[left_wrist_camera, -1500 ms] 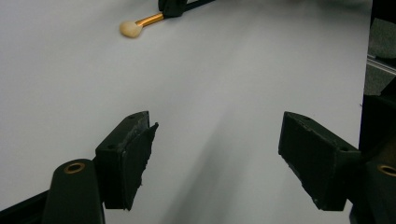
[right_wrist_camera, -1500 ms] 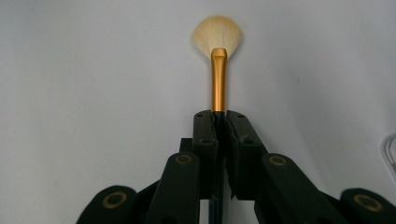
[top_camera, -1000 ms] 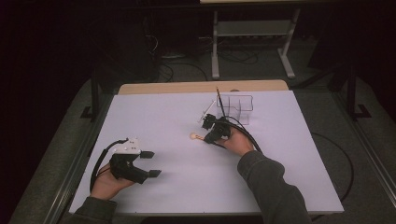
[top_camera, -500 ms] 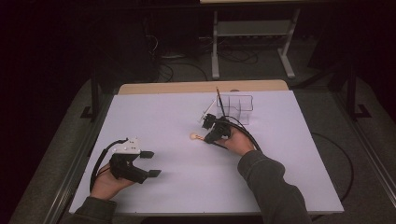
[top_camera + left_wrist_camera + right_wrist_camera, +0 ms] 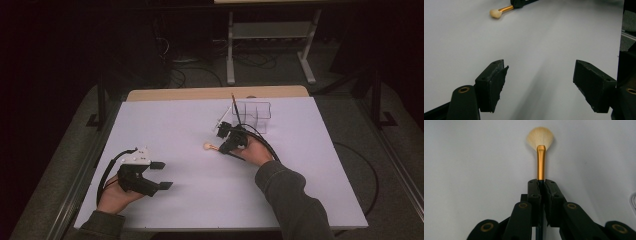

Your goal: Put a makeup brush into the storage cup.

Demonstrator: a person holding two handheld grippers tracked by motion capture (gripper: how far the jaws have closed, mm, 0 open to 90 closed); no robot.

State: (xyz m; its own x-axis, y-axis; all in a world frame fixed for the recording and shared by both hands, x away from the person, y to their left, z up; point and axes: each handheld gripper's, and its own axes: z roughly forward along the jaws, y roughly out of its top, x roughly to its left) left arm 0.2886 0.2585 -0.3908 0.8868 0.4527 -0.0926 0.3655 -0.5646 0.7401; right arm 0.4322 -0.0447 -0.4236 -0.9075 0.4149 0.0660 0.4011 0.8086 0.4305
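Currently right gripper (image 5: 223, 145) clamps the brush (image 5: 540, 152) mid-desk, near the clear organizer (image 5: 254, 114) toward the far edge; left gripper (image 5: 161, 175) gapes empty near the front-left corner, bare desk (image 5: 190, 210) between.

A pale lavender-white rectangular table top (image 5: 165, 125), with a light wooden strip (image 5: 200, 93) along its far edge, stands brightly lit in a dark room on grey carpeted floor (image 5: 395, 150), while a grey metal stand with a shelf (image 5: 270, 35) and loose black cables (image 5: 190, 75) sit behind it.
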